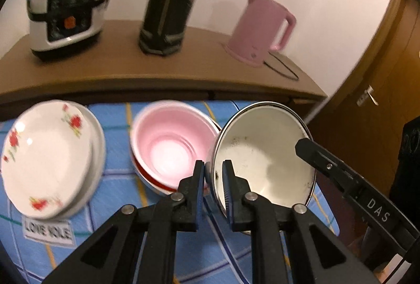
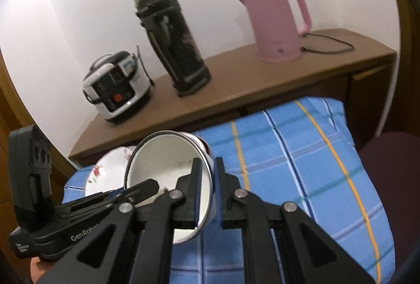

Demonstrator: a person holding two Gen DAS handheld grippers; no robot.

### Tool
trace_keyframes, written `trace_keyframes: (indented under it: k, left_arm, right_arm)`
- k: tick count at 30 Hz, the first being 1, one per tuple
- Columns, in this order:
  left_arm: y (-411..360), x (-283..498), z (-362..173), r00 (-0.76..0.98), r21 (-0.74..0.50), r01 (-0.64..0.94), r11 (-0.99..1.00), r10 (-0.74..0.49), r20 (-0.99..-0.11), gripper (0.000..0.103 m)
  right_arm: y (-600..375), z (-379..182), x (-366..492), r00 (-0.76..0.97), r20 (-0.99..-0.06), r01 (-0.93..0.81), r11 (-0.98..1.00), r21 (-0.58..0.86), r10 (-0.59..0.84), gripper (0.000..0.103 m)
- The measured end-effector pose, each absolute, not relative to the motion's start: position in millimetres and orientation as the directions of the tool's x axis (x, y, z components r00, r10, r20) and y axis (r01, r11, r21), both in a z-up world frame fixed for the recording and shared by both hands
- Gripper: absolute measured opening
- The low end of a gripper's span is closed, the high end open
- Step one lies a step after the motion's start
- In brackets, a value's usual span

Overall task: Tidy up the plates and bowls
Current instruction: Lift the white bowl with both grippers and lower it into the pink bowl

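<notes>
I pinch the enamel bowl (image 1: 262, 152) by its rim with both my left tool (image 1: 213, 173) and right tool (image 2: 208, 173), lifted at lower right. Floral plates (image 1: 47, 158) lie stacked lower left; pink bowls (image 1: 170, 144) nest centre. This bowl remains unplaced.

"DAS" — right gripper (image 1: 304, 146), "GenRob…" — left gripper (image 2: 155, 182), "LOVE" — cloth label (image 1: 48, 230)
</notes>
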State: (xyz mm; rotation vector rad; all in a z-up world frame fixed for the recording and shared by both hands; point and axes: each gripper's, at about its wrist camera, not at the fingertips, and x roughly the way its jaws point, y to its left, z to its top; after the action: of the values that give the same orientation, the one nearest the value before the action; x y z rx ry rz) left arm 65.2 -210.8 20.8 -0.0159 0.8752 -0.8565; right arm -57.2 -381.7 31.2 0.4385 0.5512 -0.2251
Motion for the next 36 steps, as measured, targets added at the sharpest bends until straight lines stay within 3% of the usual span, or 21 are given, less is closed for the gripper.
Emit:
trace_keyframes:
  k: [5, 14, 36]
  left_arm:
    - [-204, 94, 21, 0.382, -0.328, 0.619, 0.714, -0.638, -0.669, 0.015]
    - [-209, 126, -4, 0.372, -0.306, 0.576, 0.758, -0.576, -0.728, 0.015]
    - [-223, 136, -12, 0.399, -0.24, 0.569, 0.786, -0.519, -0.756, 0.015]
  right_arm:
    - [-373, 38, -23, 0.841, -0.538, 0.285, 0.897, 0.337, -0.065, 0.01]
    - [-376, 9, 26, 0.8, -0.599, 0.295, 0.892, 0.341, -0.035, 0.01]
    - [-377, -17, 46, 0.737, -0.671, 0.342, 0.898, 0.277, -0.074, 0.011]
